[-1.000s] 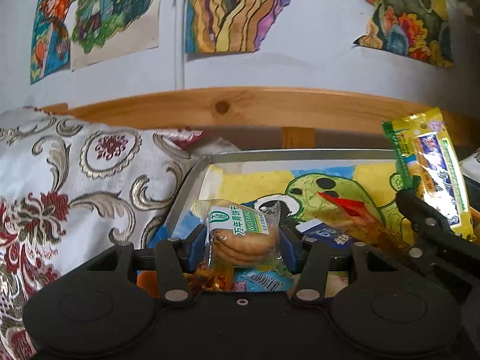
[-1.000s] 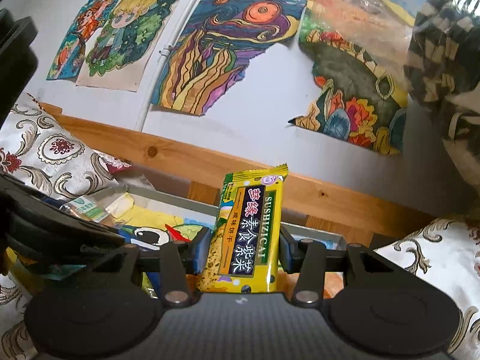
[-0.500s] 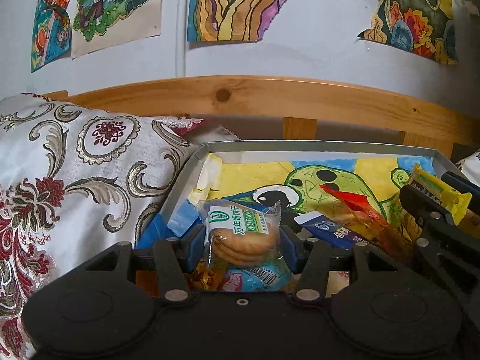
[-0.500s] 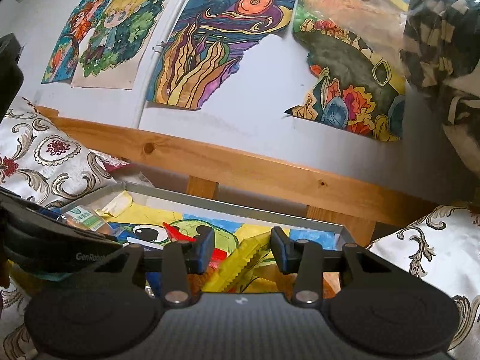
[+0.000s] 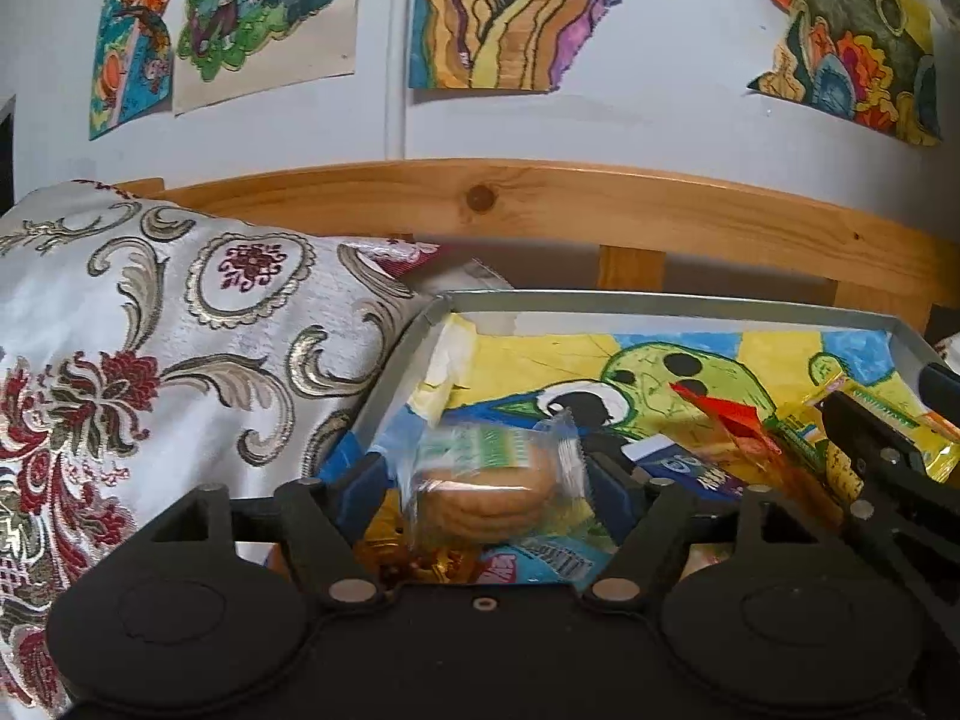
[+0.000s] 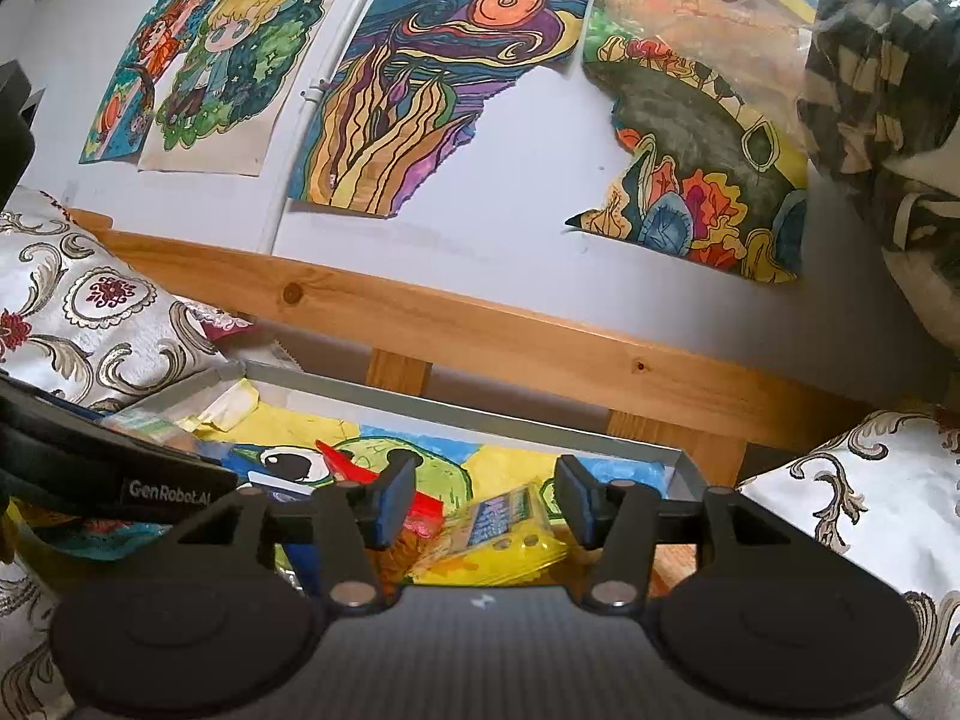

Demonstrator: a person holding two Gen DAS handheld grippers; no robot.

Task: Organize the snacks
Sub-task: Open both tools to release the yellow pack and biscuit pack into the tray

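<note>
Since a second ago, the yellow packet (image 6: 510, 525) has been let go by the right gripper (image 6: 483, 504) into the tray (image 5: 660, 303). On the left, the biscuit packet (image 5: 489, 489), blurred, is seen between the left gripper (image 5: 486, 489) fingers, seemingly loosened. On the right, fingers are spread. Wrappers are judged light, slippery; biscuits fragile, best pinched at edges.

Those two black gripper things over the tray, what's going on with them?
A person is sorting snacks into a metal tray lined with a colourful drawing, using a handheld gripper in each hand. The left gripper has a clear packet of round biscuits between its fingers, low over the tray's left end; the packet looks blurred, and the fingers seem slightly apart from it, so I can't tell whether it is gripped. The right gripper is open and empty, with a yellow snack packet lying in the tray below it.
</note>
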